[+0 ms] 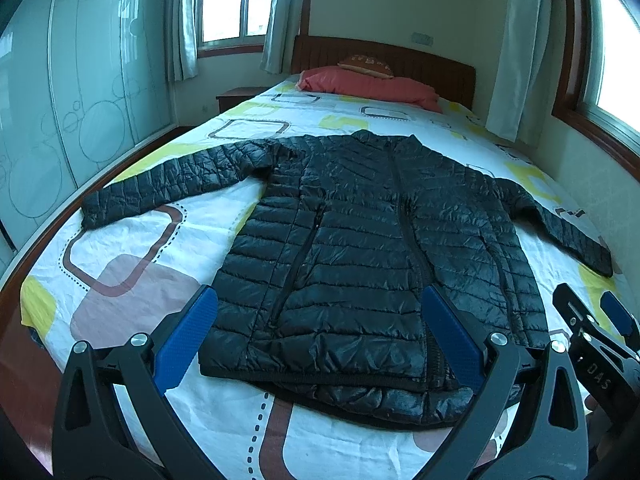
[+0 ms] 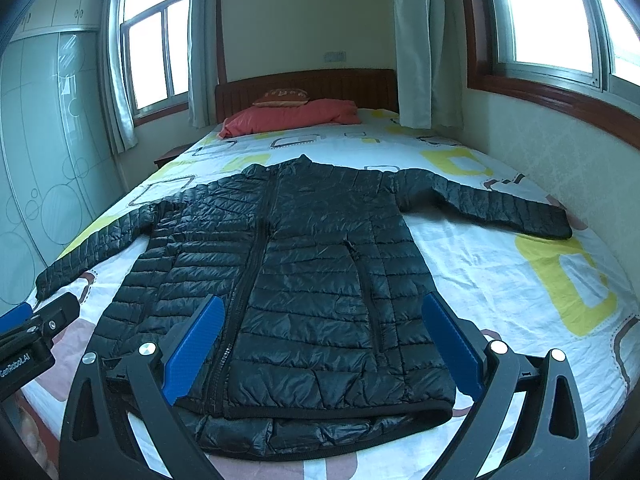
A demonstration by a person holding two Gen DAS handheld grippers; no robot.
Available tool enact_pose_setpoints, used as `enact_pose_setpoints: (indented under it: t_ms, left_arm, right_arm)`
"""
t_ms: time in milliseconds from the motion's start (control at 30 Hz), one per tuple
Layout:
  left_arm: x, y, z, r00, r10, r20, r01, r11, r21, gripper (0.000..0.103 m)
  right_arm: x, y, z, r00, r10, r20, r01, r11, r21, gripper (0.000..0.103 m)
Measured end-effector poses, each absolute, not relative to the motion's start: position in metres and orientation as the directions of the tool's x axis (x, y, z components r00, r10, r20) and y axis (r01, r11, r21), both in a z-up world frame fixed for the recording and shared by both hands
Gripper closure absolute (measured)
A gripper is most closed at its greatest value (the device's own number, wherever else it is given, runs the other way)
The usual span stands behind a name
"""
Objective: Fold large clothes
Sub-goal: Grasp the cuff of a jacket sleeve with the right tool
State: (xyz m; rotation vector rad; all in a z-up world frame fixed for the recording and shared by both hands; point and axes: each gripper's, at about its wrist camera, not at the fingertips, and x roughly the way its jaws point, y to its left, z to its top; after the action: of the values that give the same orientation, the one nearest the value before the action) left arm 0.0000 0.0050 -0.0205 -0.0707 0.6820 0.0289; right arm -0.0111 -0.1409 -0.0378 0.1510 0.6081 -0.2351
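A black quilted puffer jacket [image 1: 360, 248] lies flat and zipped on the bed, front up, collar toward the headboard, both sleeves spread out sideways. It also shows in the right wrist view [image 2: 304, 272]. My left gripper [image 1: 320, 336] is open and empty, held above the jacket's hem on its left half. My right gripper [image 2: 320, 344] is open and empty, above the hem on the right half. The right gripper shows at the right edge of the left wrist view [image 1: 600, 320]. The left gripper shows at the left edge of the right wrist view [image 2: 36, 320].
The bed [image 1: 140, 280] has a white sheet with coloured squares. A red pillow [image 1: 368, 86] and a small cushion lie by the wooden headboard [image 1: 400, 56]. A glass-door wardrobe [image 1: 80, 100] stands on the left; a wall with windows and curtains on the right [image 2: 560, 152].
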Motion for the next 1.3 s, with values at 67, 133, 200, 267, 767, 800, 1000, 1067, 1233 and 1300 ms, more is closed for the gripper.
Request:
enact_pose_setpoints:
  t_ms: [67, 133, 200, 267, 767, 800, 1000, 1067, 1233, 1300]
  left_arm:
    - [0.008, 0.009, -0.026, 0.765, 0.0, -0.644, -0.058, 0.996, -0.069, 0.002]
    - [0.019, 0.016, -0.031, 0.751, -0.007, -0.66, -0.07, 0.993, -0.09, 0.002]
    - [0.033, 0.028, -0.037, 0.734, -0.011, -0.679, -0.094, 0.988, -0.118, 0.002]
    - [0.048, 0.041, -0.045, 0.715, -0.007, -0.7, -0.13, 0.981, -0.143, 0.002]
    - [0.173, 0.203, -0.143, 0.556, 0.164, -0.815, -0.563, 0.795, -0.224, 0.002]
    - [0.177, 0.21, -0.147, 0.552, 0.161, -0.818, -0.58, 0.779, -0.238, 0.002]
    - [0.195, 0.226, -0.151, 0.558, 0.234, -0.796, -0.617, 0.758, -0.21, 0.002]
    - [0.199, 0.227, -0.154, 0.559, 0.228, -0.797, -0.62, 0.753, -0.219, 0.002]
    - [0.21, 0.231, -0.158, 0.543, 0.287, -0.79, -0.646, 0.744, -0.173, 0.002]
    - [0.211, 0.231, -0.16, 0.531, 0.31, -0.789, -0.651, 0.745, -0.145, 0.002]
  right_arm:
    - [-0.006, -0.145, -0.043, 0.787, -0.164, -0.595, 0.263, 0.961, 0.084, 0.005]
    - [0.0, -0.154, -0.05, 0.776, -0.156, -0.611, 0.273, 0.957, 0.102, 0.005]
    - [0.006, -0.165, -0.054, 0.766, -0.158, -0.624, 0.287, 0.952, 0.111, 0.005]
    - [0.013, -0.182, -0.058, 0.759, -0.153, -0.633, 0.306, 0.942, 0.139, 0.005]
    - [0.051, -0.453, -0.113, 0.742, -0.248, -0.622, 0.608, 0.638, 0.471, 0.039]
    - [0.05, -0.468, -0.117, 0.748, -0.255, -0.612, 0.618, 0.603, 0.504, 0.038]
    - [0.056, -0.554, -0.154, 0.796, -0.272, -0.542, 0.606, 0.385, 0.696, 0.031]
    - [0.059, -0.573, -0.169, 0.802, -0.274, -0.531, 0.597, 0.328, 0.732, 0.031]
    - [0.074, -0.595, -0.166, 0.816, -0.33, -0.475, 0.573, 0.346, 0.743, 0.025]
    - [0.074, -0.601, -0.167, 0.815, -0.355, -0.457, 0.568, 0.337, 0.751, 0.023]
